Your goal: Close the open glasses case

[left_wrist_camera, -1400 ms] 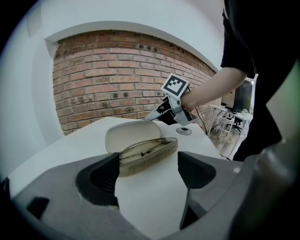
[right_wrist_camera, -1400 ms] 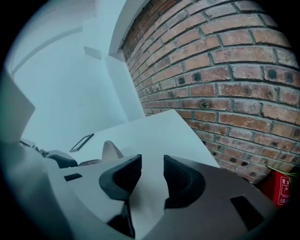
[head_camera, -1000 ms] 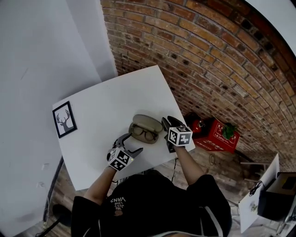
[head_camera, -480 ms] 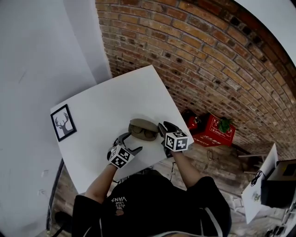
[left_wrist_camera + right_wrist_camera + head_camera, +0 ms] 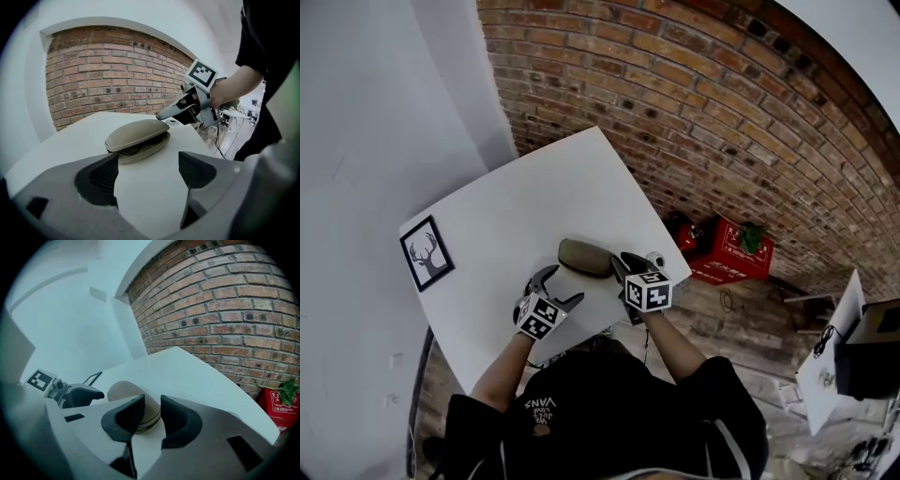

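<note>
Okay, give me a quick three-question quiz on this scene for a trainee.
1. True or false: the glasses case is fully shut.
2. What sits between the jaws of the left gripper? A) nothing B) the case C) a pen
3. What animal is drawn in the picture frame on the table?

Key:
1. False. A gap shows under the lid, with the glasses inside.
2. A. The jaws stand wide apart over bare table.
3. A deer.
</note>
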The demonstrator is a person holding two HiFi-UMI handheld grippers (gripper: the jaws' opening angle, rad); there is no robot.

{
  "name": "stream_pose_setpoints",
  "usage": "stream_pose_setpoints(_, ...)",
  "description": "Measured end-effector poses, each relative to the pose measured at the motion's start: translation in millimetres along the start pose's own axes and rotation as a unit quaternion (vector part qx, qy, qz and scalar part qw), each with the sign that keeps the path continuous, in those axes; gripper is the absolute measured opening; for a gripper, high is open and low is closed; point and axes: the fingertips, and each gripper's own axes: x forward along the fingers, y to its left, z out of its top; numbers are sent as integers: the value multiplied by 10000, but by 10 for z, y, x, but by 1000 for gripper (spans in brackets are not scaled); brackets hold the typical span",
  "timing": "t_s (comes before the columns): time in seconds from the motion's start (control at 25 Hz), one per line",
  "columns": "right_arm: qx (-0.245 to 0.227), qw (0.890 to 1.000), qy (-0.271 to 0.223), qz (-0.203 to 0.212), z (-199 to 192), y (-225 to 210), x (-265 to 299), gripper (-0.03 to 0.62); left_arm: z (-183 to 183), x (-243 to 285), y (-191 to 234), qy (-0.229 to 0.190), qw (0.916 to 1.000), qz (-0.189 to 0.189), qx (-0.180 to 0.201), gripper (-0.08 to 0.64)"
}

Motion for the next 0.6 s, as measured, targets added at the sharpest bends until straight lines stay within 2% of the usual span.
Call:
stream_pose_setpoints(0.16,148,9999,-58,-44,-65,34,-33,94,97,-29,54,-49,9997,-5,250,412)
stream_pose_setpoints(0.36,267,9996,-79,-94,-127,45,-54,95,170,35,13,32,9978,-182,640,426)
stream_pose_setpoints(0.6,336,9994,-45,-99,-185,44,-46,98,125,147,-32,190,9968,-337,697,431)
